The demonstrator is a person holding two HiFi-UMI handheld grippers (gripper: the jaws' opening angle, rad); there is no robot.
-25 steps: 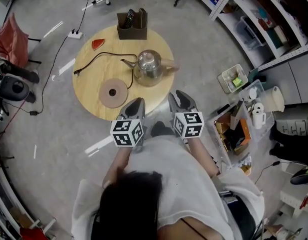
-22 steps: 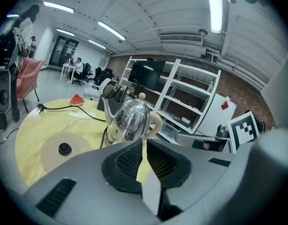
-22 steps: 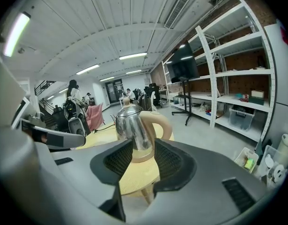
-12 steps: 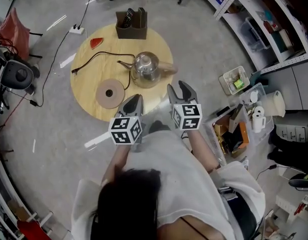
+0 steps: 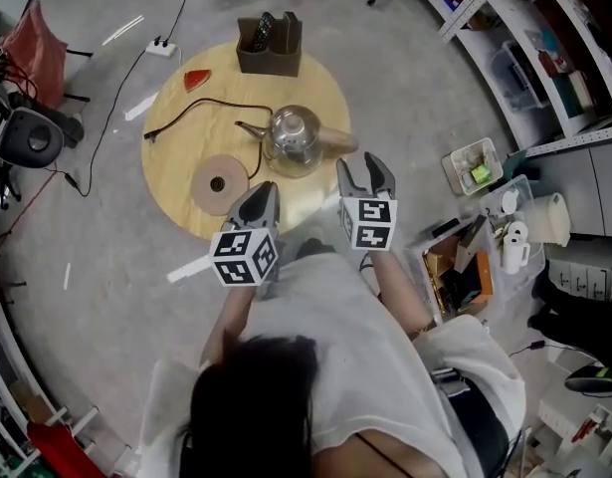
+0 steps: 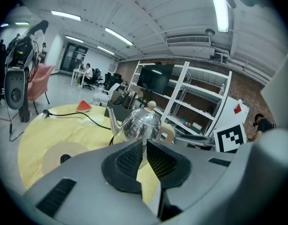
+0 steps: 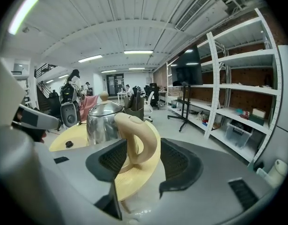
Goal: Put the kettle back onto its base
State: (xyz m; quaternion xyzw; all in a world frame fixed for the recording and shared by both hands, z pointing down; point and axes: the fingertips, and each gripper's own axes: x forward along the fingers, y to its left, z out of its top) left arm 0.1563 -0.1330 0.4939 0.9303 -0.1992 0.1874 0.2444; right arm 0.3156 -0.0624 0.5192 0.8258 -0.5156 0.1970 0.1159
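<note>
A steel kettle (image 5: 294,139) with a beige handle (image 5: 337,142) stands on the round wooden table (image 5: 176,157), spout to the left. Its round base (image 5: 219,180) lies bare on the table, left of and nearer than the kettle. My right gripper (image 5: 365,170) is open just short of the handle; its jaws have just been opening. In the right gripper view the handle (image 7: 136,139) shows in line between the spread pads of that gripper (image 7: 143,150), untouched. My left gripper (image 5: 256,203) is shut and empty at the table's near edge, with the kettle (image 6: 141,123) ahead of it (image 6: 144,150).
A brown organizer box (image 5: 269,43) and a red wedge (image 5: 196,80) sit at the table's far side. A black cord (image 5: 201,113) runs from the base across the table. Shelving and storage bins (image 5: 472,164) crowd the floor to the right.
Both grippers have moved forward toward the table. The right gripper's jaws have spread wider and now stand close to the kettle's handle. The kettle and base have not moved.
</note>
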